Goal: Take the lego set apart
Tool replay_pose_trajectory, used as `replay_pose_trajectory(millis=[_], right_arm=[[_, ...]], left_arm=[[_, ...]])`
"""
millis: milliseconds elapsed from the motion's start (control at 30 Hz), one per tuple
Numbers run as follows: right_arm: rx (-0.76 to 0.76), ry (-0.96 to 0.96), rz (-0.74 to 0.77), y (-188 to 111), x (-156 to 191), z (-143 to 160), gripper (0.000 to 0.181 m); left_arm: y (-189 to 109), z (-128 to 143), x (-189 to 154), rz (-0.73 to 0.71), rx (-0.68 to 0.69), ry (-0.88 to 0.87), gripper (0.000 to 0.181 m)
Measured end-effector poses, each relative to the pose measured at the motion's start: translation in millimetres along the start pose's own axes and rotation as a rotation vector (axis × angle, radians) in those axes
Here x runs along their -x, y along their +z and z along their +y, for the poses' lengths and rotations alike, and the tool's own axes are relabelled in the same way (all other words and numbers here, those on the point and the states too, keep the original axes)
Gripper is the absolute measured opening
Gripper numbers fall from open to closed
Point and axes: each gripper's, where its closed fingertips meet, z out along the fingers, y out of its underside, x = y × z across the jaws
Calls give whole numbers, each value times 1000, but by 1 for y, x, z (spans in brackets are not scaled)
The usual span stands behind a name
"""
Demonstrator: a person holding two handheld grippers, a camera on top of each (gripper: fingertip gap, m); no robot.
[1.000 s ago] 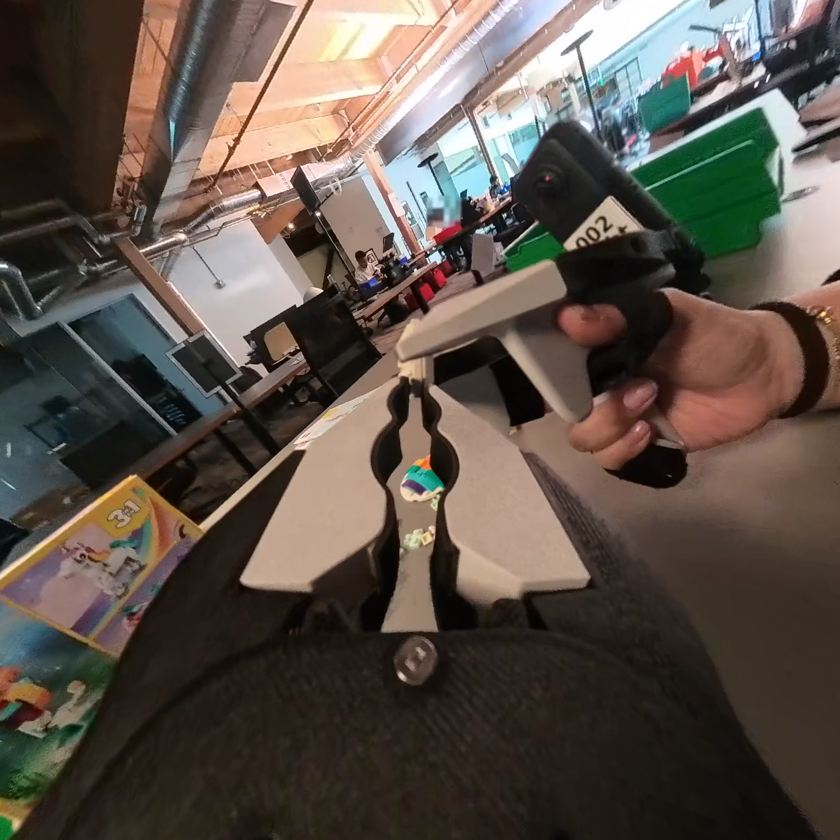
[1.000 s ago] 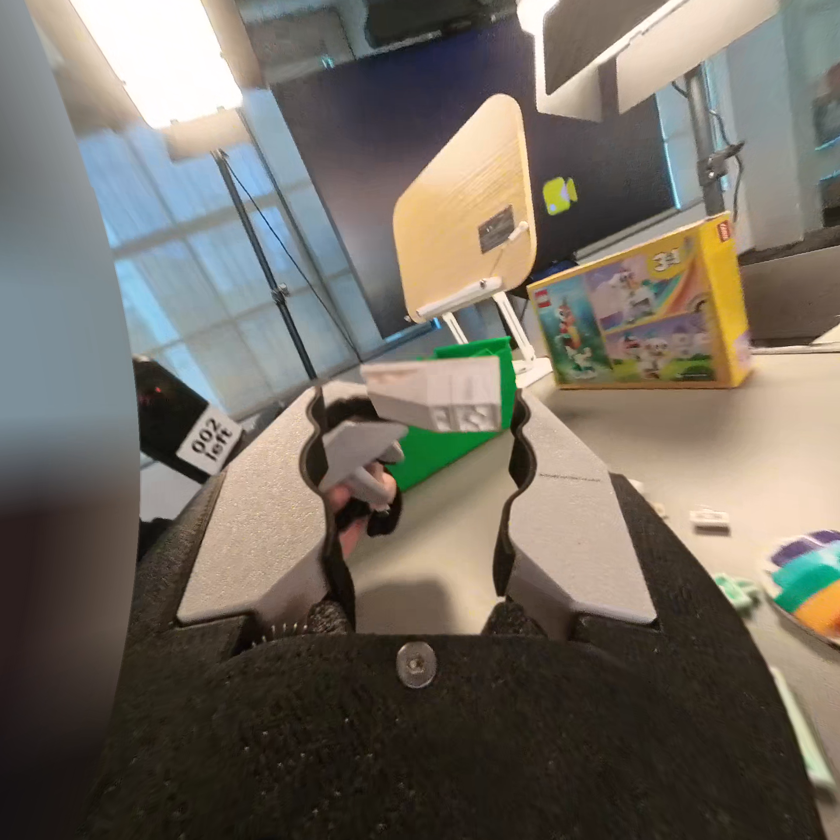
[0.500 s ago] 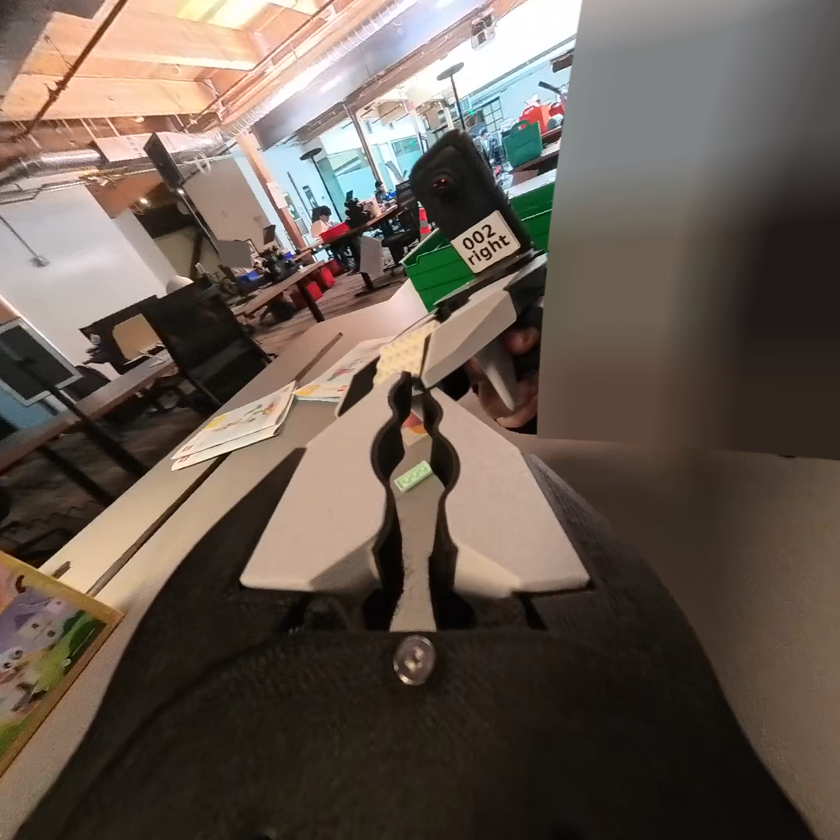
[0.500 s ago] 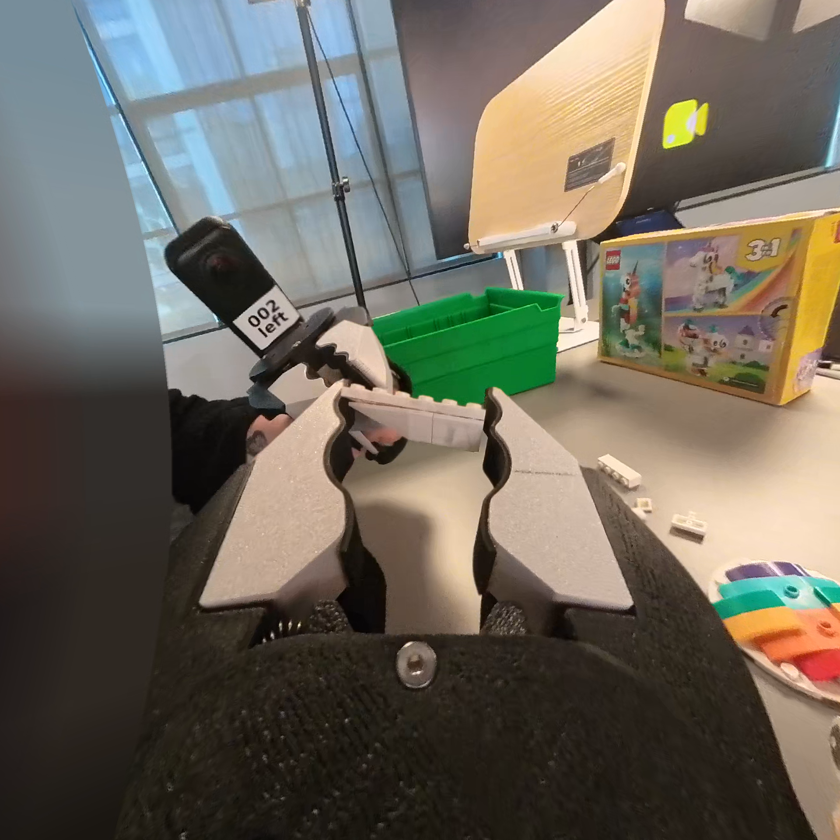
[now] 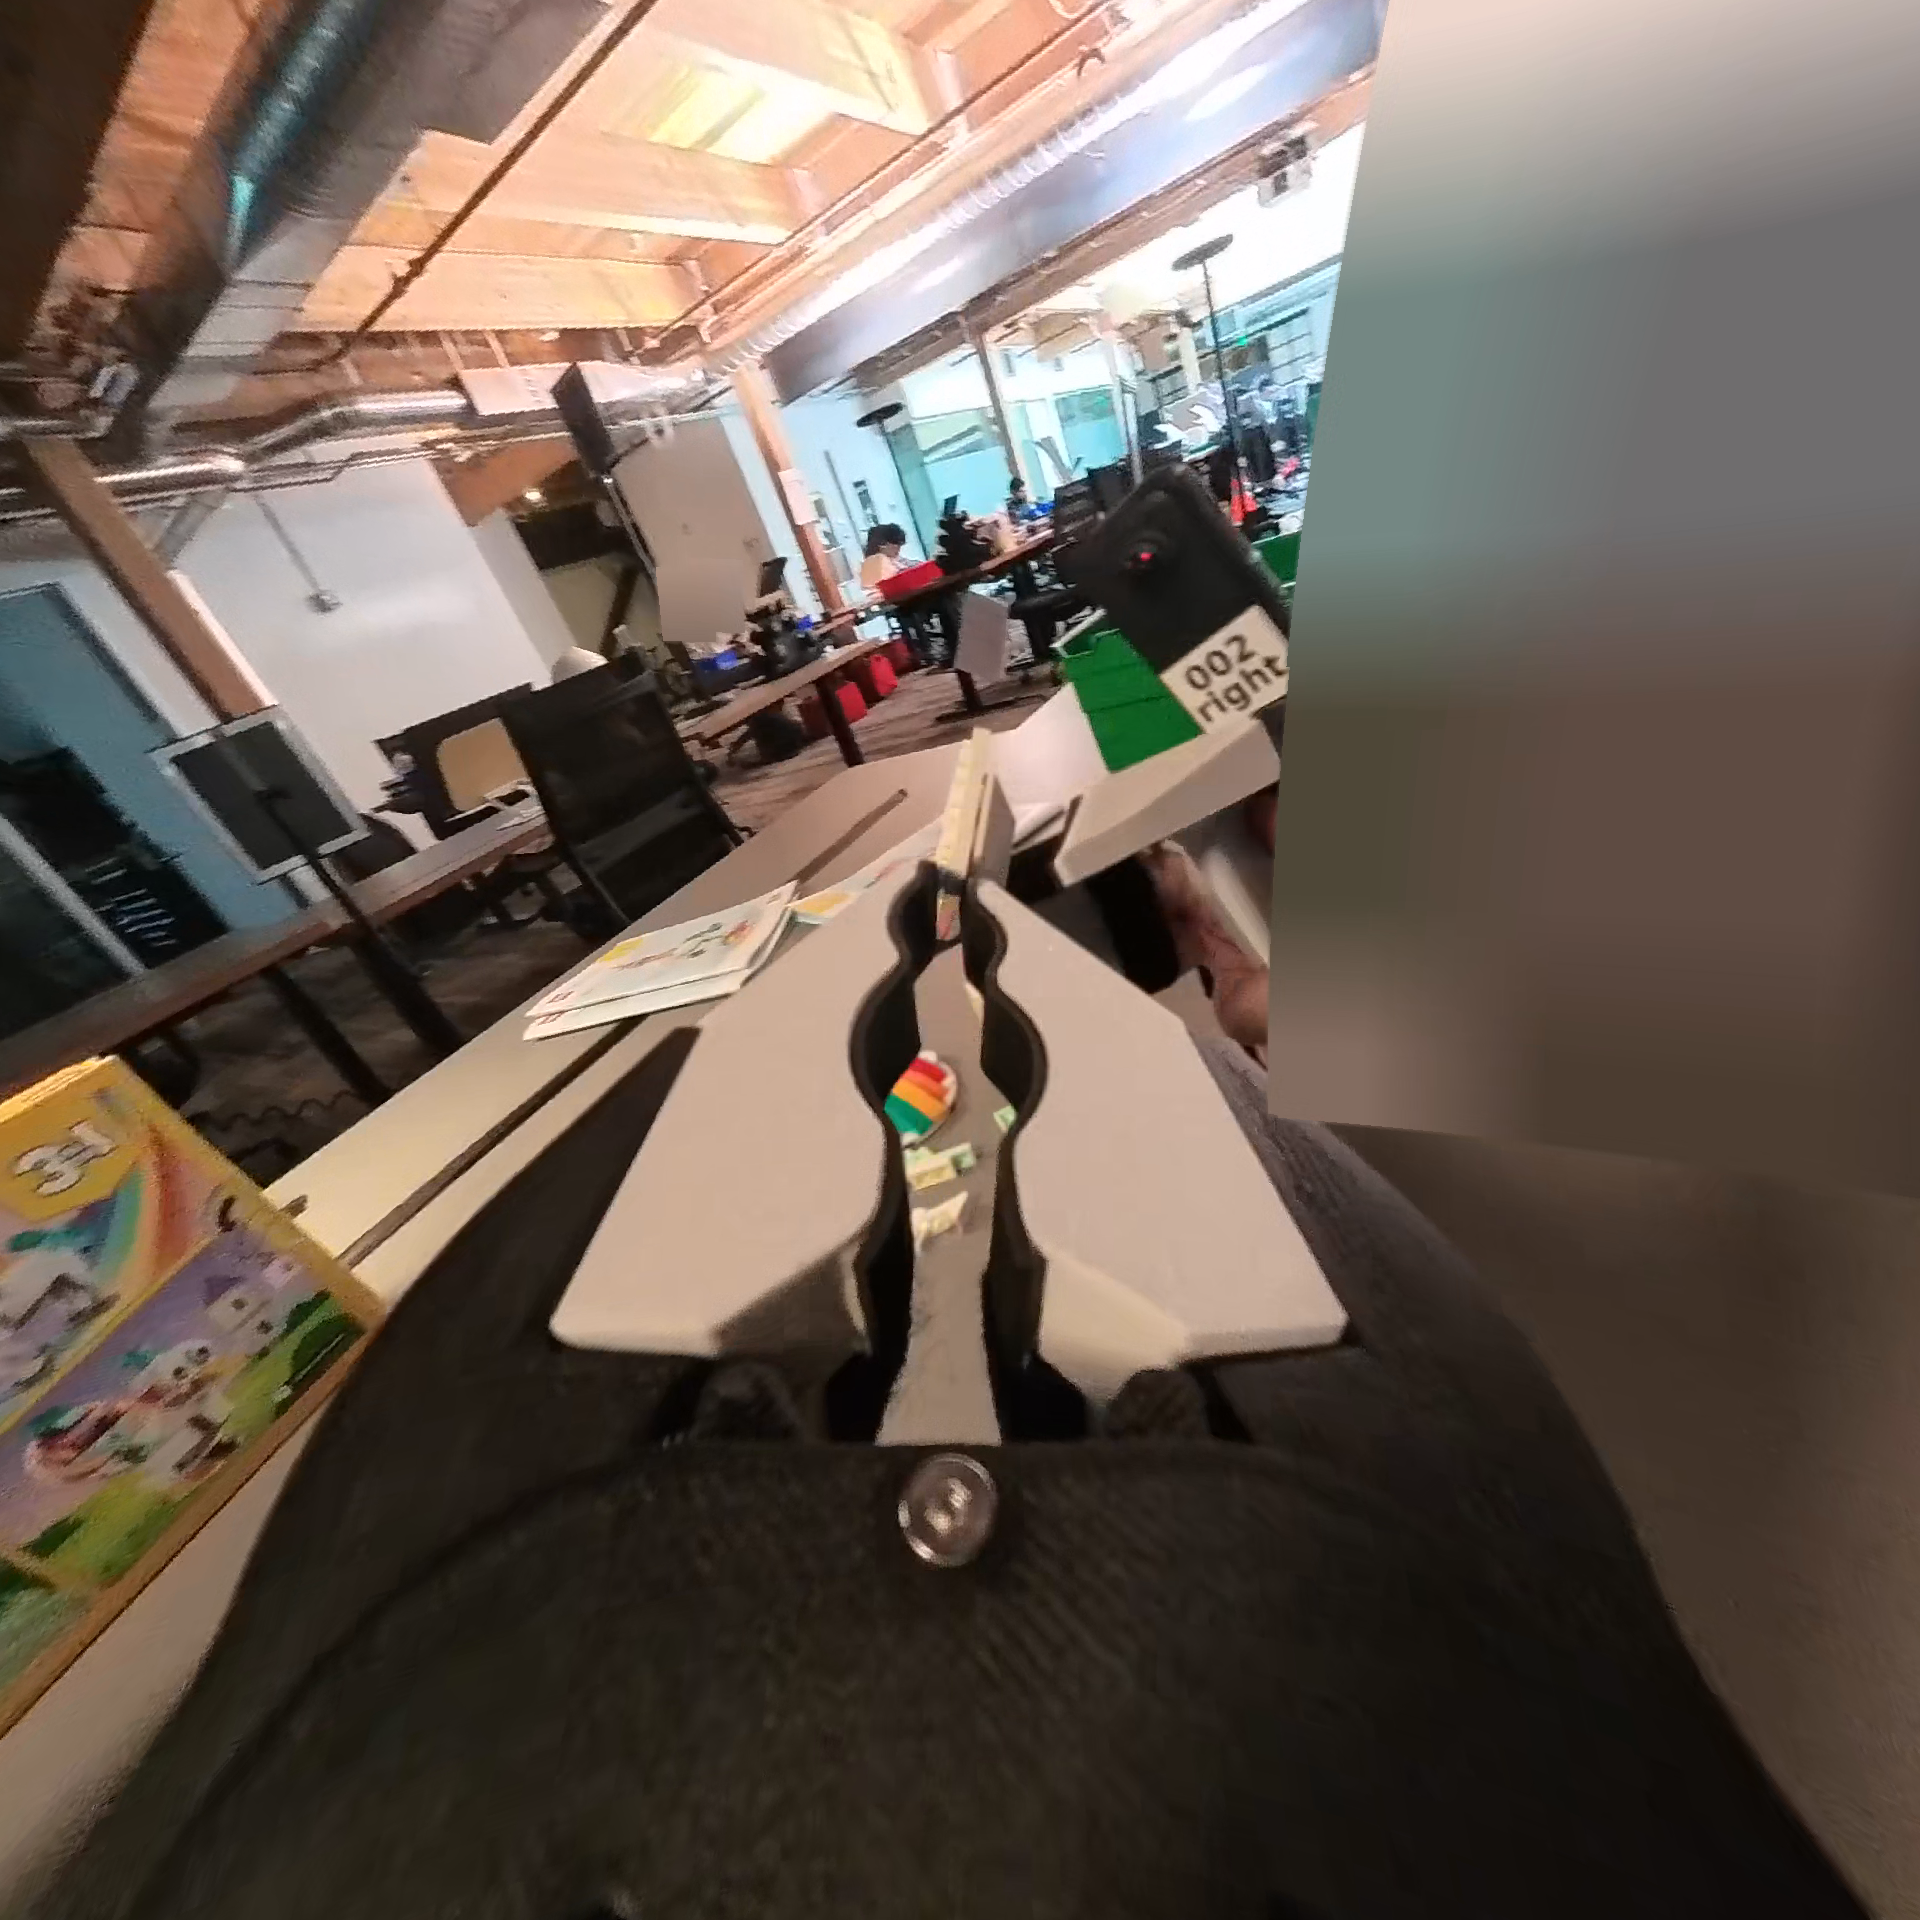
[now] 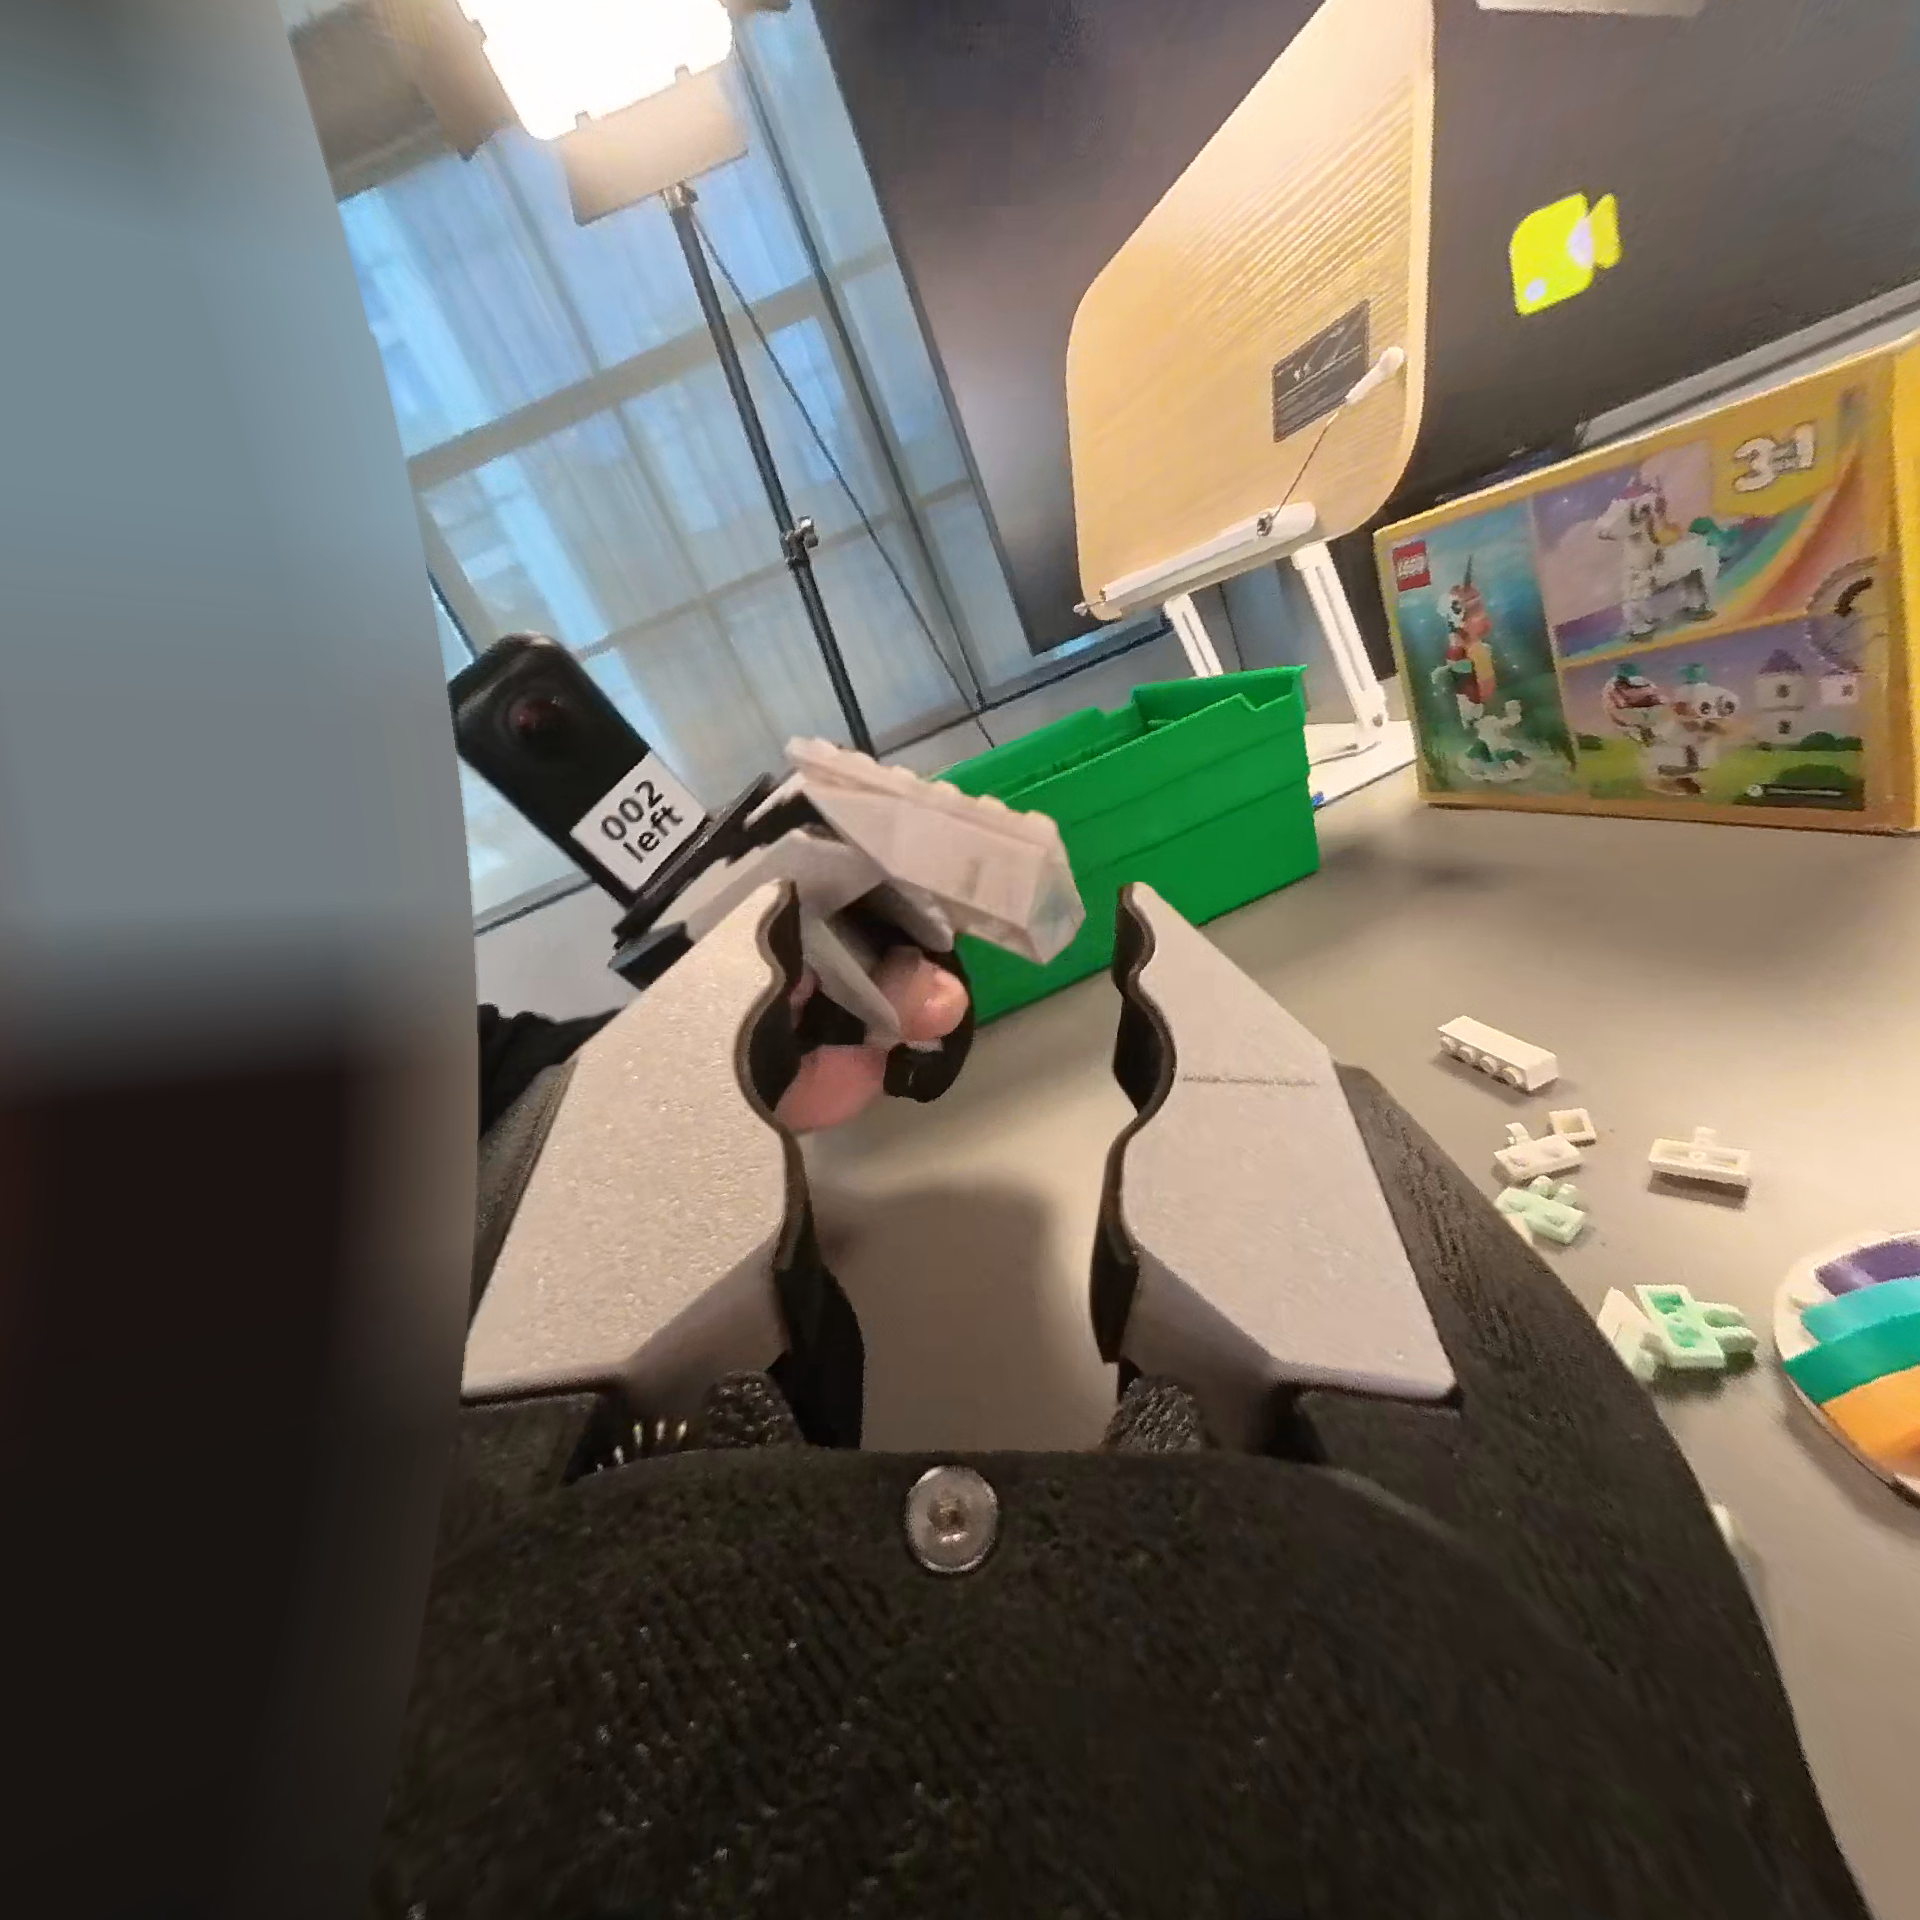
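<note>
A: The right gripper (image 6: 951, 920) has its jaws apart, holding nothing. Just beyond, the left gripper (image 5: 951, 894) is clamped on the white plate stack (image 6: 935, 857), up off the worktop (image 6: 1507, 935).

B: And the risk?

A: I'd say a skewed bite on that thin edge twists the stack out, scattering it among the loose bits (image 6: 1538, 1153) and rainbow (image 6: 1860, 1351) near the right edge.
</note>
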Motion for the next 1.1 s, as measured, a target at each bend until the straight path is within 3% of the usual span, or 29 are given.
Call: replay_pose_trajectory(millis=[33, 267, 500, 700, 833, 900, 967, 1067, 1100], right_arm=[[-23, -1, 14, 1, -1, -2, 59], [-124, 66, 57, 4, -5, -9, 53], [-84, 7, 98, 5, -7, -6, 52], [-36, 21, 79, 3, -5, -3, 50], [36, -19, 42, 0, 0, 1, 49], [106, -84, -2, -6, 3, 4, 33], [185, -129, -27, -9, 5, 14, 28], [167, -61, -12, -11, -1, 17, 30], [134, -14, -12, -9, -1, 15, 39]], left_arm=[[0, 1, 1, -13, 6, 7, 3], [3, 6, 0, -63, 53, 80, 4], [3, 7, -1, -63, 63, 119, 4], [4, 10, -3, -115, 125, 371, 5], [1, 8, -8, -11, 162, 283, 3], [-2, 4, -9, 45, 148, 195, 4], [-4, 7, -14, 121, 149, 118, 3], [0, 16, -15, 78, 176, 183, 3], [2, 19, -14, 50, 191, 210, 3]])
